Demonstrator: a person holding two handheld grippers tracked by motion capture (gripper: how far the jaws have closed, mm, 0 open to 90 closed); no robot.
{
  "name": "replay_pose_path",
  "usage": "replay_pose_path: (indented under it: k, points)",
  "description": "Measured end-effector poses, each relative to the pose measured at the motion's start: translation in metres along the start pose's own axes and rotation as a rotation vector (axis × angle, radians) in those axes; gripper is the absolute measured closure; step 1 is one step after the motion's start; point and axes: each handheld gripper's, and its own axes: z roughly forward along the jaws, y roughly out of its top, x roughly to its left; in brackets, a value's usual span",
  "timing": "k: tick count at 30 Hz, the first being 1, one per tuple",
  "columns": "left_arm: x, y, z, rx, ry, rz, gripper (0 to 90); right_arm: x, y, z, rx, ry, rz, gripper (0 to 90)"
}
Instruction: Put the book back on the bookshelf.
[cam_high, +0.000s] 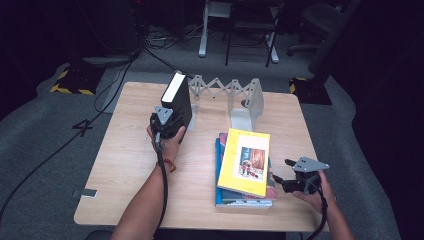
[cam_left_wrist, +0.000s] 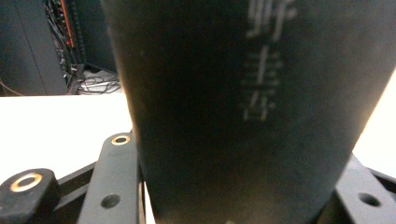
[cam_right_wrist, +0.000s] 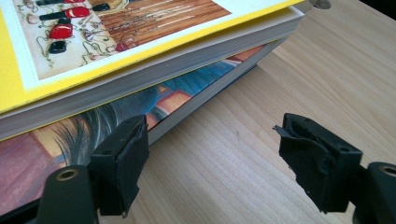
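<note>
The left gripper (cam_high: 168, 121) has a black book (cam_high: 178, 97) clamped between its jaws. The book stands upright on the wooden table (cam_high: 125, 150), spine toward the hand and white page edges facing up and away, toward the back left of the table. In the left gripper view the dark spine (cam_left_wrist: 252, 112) sits between the two jaws, with some pale blurry lettering running down it, and the jaws hug it on both sides, so it's a real grip.

Just behind and to the right of the black book is a grey metal book rack (cam_high: 235, 97) – the folding zigzag kind with an upright plate at each end. The book is right by the rack's left end, though I can't tell if it's touching it.

The right gripper (cam_high: 281, 181) is at the right side of the table, down low, jaws apart with nothing between them. It sits just beside the right edge of a stack of books (cam_high: 245, 187) lying flat near the front middle of the table. The top one is a yellow book (cam_high: 246, 161) with a picture on the cover. In the right gripper view one jaw sits right by the lower book's (cam_right_wrist: 140, 109) edge – the other is over bare wood.
</note>
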Motion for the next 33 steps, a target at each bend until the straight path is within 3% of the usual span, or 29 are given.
replay_pose_path:
  k: [9, 11, 17, 25, 30, 33]
  points:
    - [-0.003, 0.001, -0.003, 0.053, 0.005, 0.044, 40.6, 0.0, -0.001, 0.0, 0.001, -0.003, 0.001, 24.5]
    - [-0.001, -0.001, -0.004, 0.071, -0.003, 0.037, 39.7, 0.0, -0.002, 0.001, 0.001, -0.002, -0.001, 24.4]
    - [0.007, -0.007, -0.009, 0.09, -0.044, 0.01, 34.7, -0.001, -0.002, 0.001, 0.004, 0.0, 0.006, 24.4]
    - [0.017, -0.012, -0.02, 0.105, -0.115, 0.031, 29.9, -0.001, -0.003, 0.001, 0.007, -0.001, 0.002, 24.3]
    - [0.014, -0.02, -0.028, 0.164, -0.136, 0.095, 31.1, -0.002, -0.004, 0.002, 0.007, 0.0, 0.009, 24.3]
    - [0.013, -0.026, -0.029, 0.208, -0.121, 0.14, 34.6, -0.002, -0.004, 0.002, 0.008, 0.0, 0.012, 24.4]
